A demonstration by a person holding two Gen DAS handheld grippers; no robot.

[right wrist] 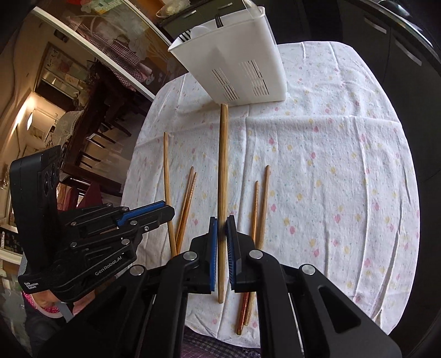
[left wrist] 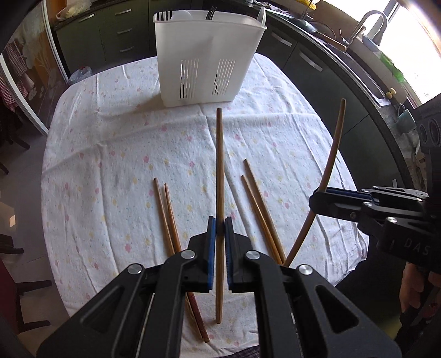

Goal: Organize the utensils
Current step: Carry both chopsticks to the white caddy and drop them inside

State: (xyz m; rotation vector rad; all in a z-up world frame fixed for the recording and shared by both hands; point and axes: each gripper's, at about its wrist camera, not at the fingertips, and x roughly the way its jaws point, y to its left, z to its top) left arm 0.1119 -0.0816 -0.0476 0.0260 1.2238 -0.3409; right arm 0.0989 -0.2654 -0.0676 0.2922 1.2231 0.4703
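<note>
My left gripper (left wrist: 219,226) is shut on a wooden chopstick (left wrist: 219,165) and holds it above the table, pointing at the white utensil holder (left wrist: 206,57). My right gripper (right wrist: 221,226) is shut on another chopstick (right wrist: 222,165); it also shows at the right of the left wrist view (left wrist: 319,192), its chopstick (left wrist: 335,148) slanting up. The left gripper shows in the right wrist view (right wrist: 168,210), its chopstick (right wrist: 166,165) beside it. Two pairs of chopsticks lie on the cloth: one pair (left wrist: 165,209) left, one pair (left wrist: 259,203) right. The holder (right wrist: 234,63) has forks in it.
The round table has a white flowered cloth (left wrist: 110,165). Dark kitchen cabinets (left wrist: 317,63) and a sink with a tap (left wrist: 369,24) run along the right. Chairs (right wrist: 93,146) stand beyond the table's left edge. A person's hand (left wrist: 413,286) holds the right gripper.
</note>
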